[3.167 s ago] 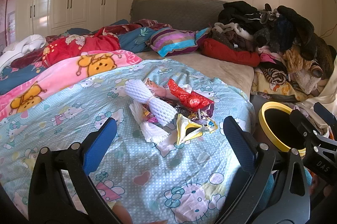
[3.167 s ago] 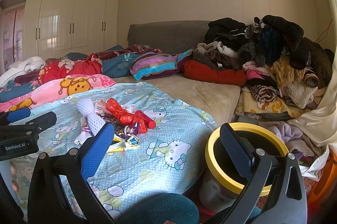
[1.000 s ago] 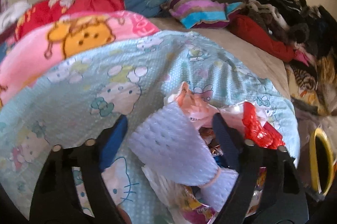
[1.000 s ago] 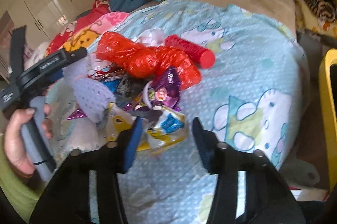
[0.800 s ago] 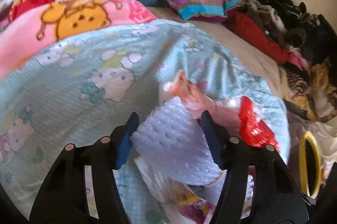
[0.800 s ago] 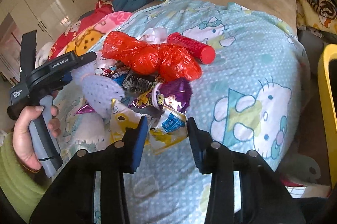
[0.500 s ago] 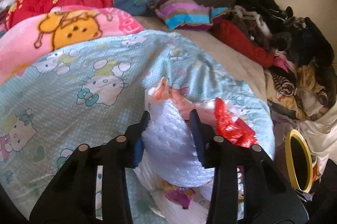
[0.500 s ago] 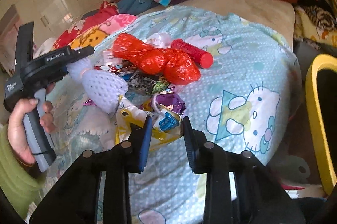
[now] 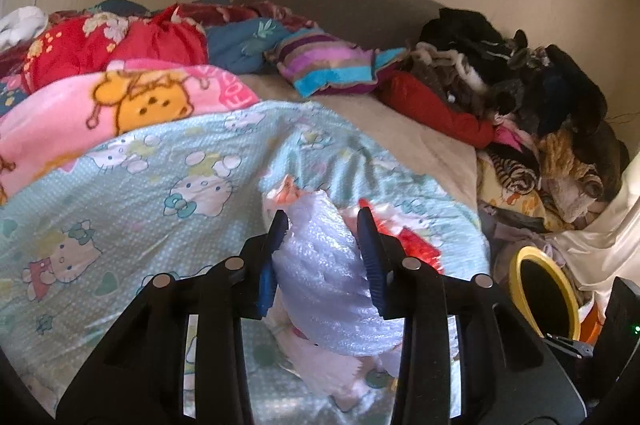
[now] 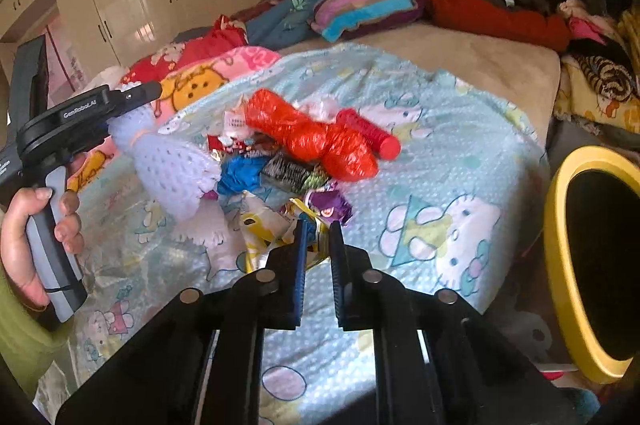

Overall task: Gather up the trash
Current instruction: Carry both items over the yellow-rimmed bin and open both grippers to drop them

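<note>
The right gripper (image 10: 317, 239) is pinching a yellow wrapper (image 10: 264, 229) near the bed's (image 10: 460, 161) front edge; the left gripper (image 9: 322, 231) is clamping white foam netting (image 9: 324, 265). Farther in, red bags (image 10: 316, 137) are lying uncollected, so the yellow-rimmed bin (image 10: 560, 265) beside the bed is probably awaiting everything.

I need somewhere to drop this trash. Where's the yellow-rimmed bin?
The yellow-rimmed bin stands off the bed's edge, at the right wrist view's far right.

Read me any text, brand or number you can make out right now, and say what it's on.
"GenRobot.AI": white print on the side of the left gripper, right wrist view.
Pink blanket: pink letters, too blurred to read.
Snack wrappers: print too small and blurred.
Nothing else legible.
</note>
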The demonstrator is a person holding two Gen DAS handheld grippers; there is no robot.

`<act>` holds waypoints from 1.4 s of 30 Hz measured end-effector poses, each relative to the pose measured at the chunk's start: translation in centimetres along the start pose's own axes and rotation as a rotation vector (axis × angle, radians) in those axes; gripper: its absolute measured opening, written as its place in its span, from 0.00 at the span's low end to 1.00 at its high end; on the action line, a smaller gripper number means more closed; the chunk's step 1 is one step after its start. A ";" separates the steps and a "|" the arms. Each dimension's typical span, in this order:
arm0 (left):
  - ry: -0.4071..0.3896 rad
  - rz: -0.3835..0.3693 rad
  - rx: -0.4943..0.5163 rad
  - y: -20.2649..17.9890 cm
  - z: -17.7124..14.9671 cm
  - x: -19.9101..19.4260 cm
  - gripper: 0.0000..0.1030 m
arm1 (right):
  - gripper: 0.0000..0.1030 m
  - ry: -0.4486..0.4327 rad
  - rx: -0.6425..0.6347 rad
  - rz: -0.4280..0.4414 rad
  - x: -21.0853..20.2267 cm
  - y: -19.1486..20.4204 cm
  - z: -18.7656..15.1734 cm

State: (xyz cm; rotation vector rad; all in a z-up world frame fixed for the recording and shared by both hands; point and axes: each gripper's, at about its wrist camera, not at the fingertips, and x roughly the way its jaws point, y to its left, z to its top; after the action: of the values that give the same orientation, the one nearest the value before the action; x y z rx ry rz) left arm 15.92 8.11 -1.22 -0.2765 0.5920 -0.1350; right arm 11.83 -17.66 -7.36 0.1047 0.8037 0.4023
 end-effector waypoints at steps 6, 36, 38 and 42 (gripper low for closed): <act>-0.027 -0.030 0.029 -2.5 0.9 -1.2 0.28 | 0.10 -0.052 0.006 -0.005 -2.5 -0.8 0.5; 0.008 -0.264 0.277 -25.1 -2.2 2.7 0.28 | 0.10 -0.294 0.301 -0.425 -17.2 -18.7 -0.2; 0.014 -0.274 0.289 -26.5 -2.6 3.3 0.29 | 0.10 -0.293 0.326 -0.444 -17.5 -20.1 -0.5; 0.024 -0.297 0.329 -29.4 -3.6 4.4 0.29 | 0.10 -0.287 0.377 -0.473 -17.8 -22.1 -1.4</act>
State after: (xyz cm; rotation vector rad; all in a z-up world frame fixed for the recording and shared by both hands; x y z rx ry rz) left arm 16.18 -21.64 2.26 -0.0411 0.5406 -0.5180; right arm 6.58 -45.02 -1.58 0.3087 0.5870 -0.2127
